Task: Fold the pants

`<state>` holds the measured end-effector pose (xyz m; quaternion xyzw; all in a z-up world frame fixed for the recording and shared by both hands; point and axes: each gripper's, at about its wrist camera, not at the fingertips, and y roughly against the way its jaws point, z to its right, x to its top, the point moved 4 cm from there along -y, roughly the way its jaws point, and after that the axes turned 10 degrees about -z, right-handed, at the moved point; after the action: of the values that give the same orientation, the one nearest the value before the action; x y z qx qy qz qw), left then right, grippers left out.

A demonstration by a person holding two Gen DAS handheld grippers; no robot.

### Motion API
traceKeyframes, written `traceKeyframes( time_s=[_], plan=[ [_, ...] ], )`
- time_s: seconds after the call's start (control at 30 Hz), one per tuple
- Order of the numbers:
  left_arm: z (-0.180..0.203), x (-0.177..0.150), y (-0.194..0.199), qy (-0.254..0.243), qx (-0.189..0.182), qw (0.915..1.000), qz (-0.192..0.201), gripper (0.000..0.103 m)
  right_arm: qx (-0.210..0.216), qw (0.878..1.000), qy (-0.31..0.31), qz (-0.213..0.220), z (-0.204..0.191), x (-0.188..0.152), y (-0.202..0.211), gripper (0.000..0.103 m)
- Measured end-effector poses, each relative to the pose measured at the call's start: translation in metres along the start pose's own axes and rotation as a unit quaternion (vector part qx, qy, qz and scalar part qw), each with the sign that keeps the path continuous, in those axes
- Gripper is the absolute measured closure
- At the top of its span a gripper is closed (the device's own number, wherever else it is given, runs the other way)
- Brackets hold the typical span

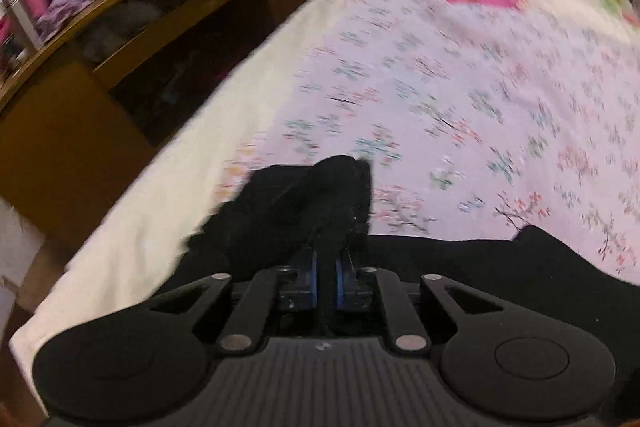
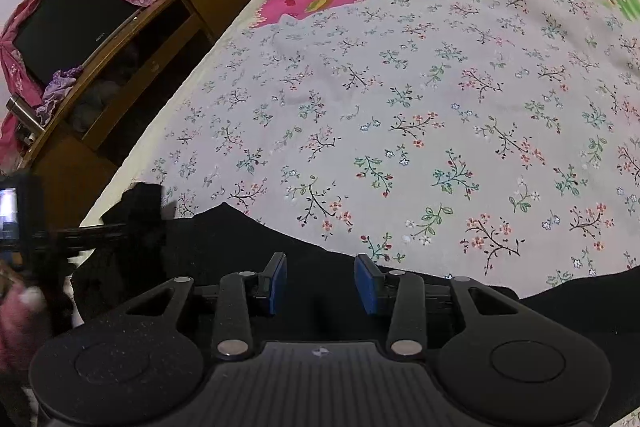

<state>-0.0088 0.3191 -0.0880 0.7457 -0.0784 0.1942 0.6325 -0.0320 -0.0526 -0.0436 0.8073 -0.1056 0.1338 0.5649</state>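
Pinching bunched black pants (image 1: 304, 203), left gripper (image 1: 326, 267) lifts; right gripper (image 2: 320, 283) hovers, fingers apart.

dim indoor light, fisheye bending at the edges — left wrist view motion-blurred, right wrist view sharp.

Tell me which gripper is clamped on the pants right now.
The left gripper: its blue pads pinch a bunch of the black pants. The right gripper is open over the fabric, holding nothing.
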Motion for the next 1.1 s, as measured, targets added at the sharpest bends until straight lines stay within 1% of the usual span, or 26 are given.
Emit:
traceKeyframes(
  time_s=[0.1, 0.17, 0.23, 0.3, 0.37, 0.43, 0.5, 0.57, 0.6, 0.63, 0.67, 0.7, 0.73, 0.77, 0.8, 0.83, 0.87, 0.9, 0.93, 0.97, 1.0, 1.03, 1.1],
  plan=[
    [-0.040, -0.008, 0.009, 0.034, 0.017, 0.9993, -0.008, 0.082, 0.007, 1.000, 0.001, -0.006, -0.004, -0.001, -0.004, 0.072],
    [-0.065, -0.019, 0.002, 0.051, 0.037, 0.9977, -0.026, 0.082, 0.014, 1.000, 0.008, -0.012, -0.010, -0.002, -0.008, 0.072],
    [-0.085, -0.032, -0.013, 0.078, 0.029, 0.9953, -0.049, 0.078, 0.022, 0.999, 0.015, -0.020, -0.016, -0.004, -0.011, 0.072],
    [-0.096, -0.047, -0.027, 0.099, 0.029, 0.9917, -0.076, 0.076, 0.027, 0.999, 0.021, -0.029, -0.023, -0.006, -0.015, 0.072],
    [-0.101, -0.062, -0.033, 0.119, 0.014, 0.9886, -0.090, 0.076, 0.030, 0.998, 0.029, -0.040, -0.030, -0.009, -0.018, 0.072],
    [-0.104, -0.070, -0.034, 0.131, 0.000, 0.9874, -0.089, 0.076, 0.031, 0.998, 0.037, -0.046, -0.035, -0.012, -0.021, 0.072],
    [-0.113, -0.071, -0.035, 0.163, -0.031, 0.9819, -0.092, 0.076, 0.030, 0.997, 0.046, -0.055, -0.039, -0.015, -0.026, 0.072],
    [-0.130, -0.072, -0.033, 0.218, -0.088, 0.9682, -0.084, 0.076, 0.031, 0.996, 0.046, -0.063, -0.043, -0.017, -0.029, 0.072],
    [-0.138, -0.074, -0.032, 0.239, -0.100, 0.9626, -0.079, 0.076, 0.035, 0.996, 0.050, -0.066, -0.046, -0.018, -0.030, 0.072],
    [-0.143, -0.076, -0.030, 0.255, -0.103, 0.9584, -0.077, 0.076, 0.036, 0.996, 0.056, -0.065, -0.049, -0.018, -0.031, 0.072],
    [-0.145, -0.077, -0.028, 0.258, -0.099, 0.9583, -0.074, 0.077, 0.033, 0.995, 0.064, -0.062, -0.052, -0.018, -0.031, 0.071],
    [-0.141, -0.075, -0.023, 0.244, -0.085, 0.9637, -0.066, 0.077, 0.030, 0.995, 0.075, -0.059, -0.054, -0.016, -0.032, 0.069],
    [-0.133, -0.072, -0.015, 0.217, -0.067, 0.9725, -0.053, 0.077, 0.027, 0.995, 0.084, -0.055, -0.056, -0.014, -0.034, 0.068],
    [-0.127, -0.068, -0.010, 0.201, -0.056, 0.9771, -0.043, 0.074, 0.026, 0.994, 0.090, -0.051, -0.056, -0.008, -0.036, 0.067],
    [-0.126, -0.069, -0.006, 0.201, -0.058, 0.9771, -0.040, 0.066, 0.033, 0.994, 0.091, -0.046, -0.057, 0.000, -0.038, 0.067],
    [-0.128, -0.070, -0.005, 0.210, -0.076, 0.9737, -0.044, 0.063, 0.043, 0.994, 0.091, -0.042, -0.056, 0.008, -0.040, 0.067],
    [-0.135, -0.072, -0.007, 0.233, -0.089, 0.9670, -0.053, 0.062, 0.053, 0.994, 0.087, -0.043, -0.056, 0.018, -0.044, 0.067],
    [-0.142, -0.073, -0.008, 0.250, -0.076, 0.9636, -0.058, 0.062, 0.062, 0.993, 0.084, -0.048, -0.056, 0.026, -0.049, 0.066],
    [-0.147, -0.076, -0.005, 0.249, -0.052, 0.9655, -0.056, 0.063, 0.076, 0.992, 0.083, -0.050, -0.057, 0.034, -0.054, 0.066],
    [-0.148, -0.075, 0.000, 0.237, -0.019, 0.9703, -0.044, 0.063, 0.084, 0.992, 0.084, -0.047, -0.058, 0.043, -0.058, 0.066],
    [-0.145, -0.071, 0.009, 0.218, 0.011, 0.9755, -0.023, 0.063, 0.088, 0.991, 0.085, -0.045, -0.060, 0.052, -0.064, 0.065],
    [-0.138, -0.066, 0.018, 0.197, 0.018, 0.9803, 0.000, 0.063, 0.095, 0.991, 0.084, -0.050, -0.061, 0.058, -0.071, 0.064],
    [-0.116, -0.050, 0.029, 0.152, 0.000, 0.9875, 0.044, 0.061, 0.121, 0.988, 0.070, -0.073, -0.062, 0.071, -0.092, 0.064]
  ],
)
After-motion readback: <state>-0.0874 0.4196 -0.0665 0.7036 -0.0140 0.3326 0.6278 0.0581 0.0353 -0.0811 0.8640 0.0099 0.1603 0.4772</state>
